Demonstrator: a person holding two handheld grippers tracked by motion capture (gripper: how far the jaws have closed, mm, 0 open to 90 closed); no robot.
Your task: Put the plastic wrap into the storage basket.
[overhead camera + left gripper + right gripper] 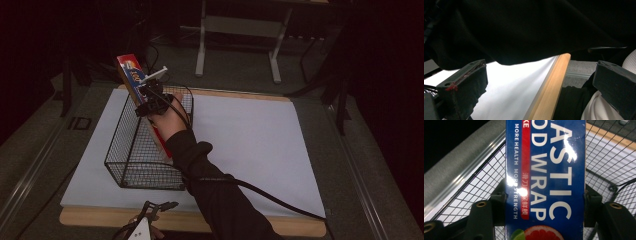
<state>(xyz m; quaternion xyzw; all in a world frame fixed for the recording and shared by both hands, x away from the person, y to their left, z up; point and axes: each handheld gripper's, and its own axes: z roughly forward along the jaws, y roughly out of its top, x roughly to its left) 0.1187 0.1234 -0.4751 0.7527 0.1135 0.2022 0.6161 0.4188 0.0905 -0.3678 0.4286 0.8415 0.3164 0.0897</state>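
Observation:
A long blue and red plastic wrap box (131, 74) leans tilted, its lower end down inside the black wire basket (120, 155) and its top above the basket's far rim. My right gripper (148, 98) is shut on the box about midway along it. In the right gripper view the box (546, 170) stands between the jaws of the right gripper (545, 202), with the fingers (499, 201) pressed on both sides and basket mesh (481, 185) behind. My left gripper (162, 206) rests open by the table's front edge. In its own view the left gripper (540, 85) holds nothing.
The basket stands on the left part of a white sheet (250, 135) over a wooden board (280, 225). A black cable (272, 199) trails over the sheet's near right. A grey metal stand (235, 35) is behind the table. A dark sleeve (524, 30) hangs above the left gripper.

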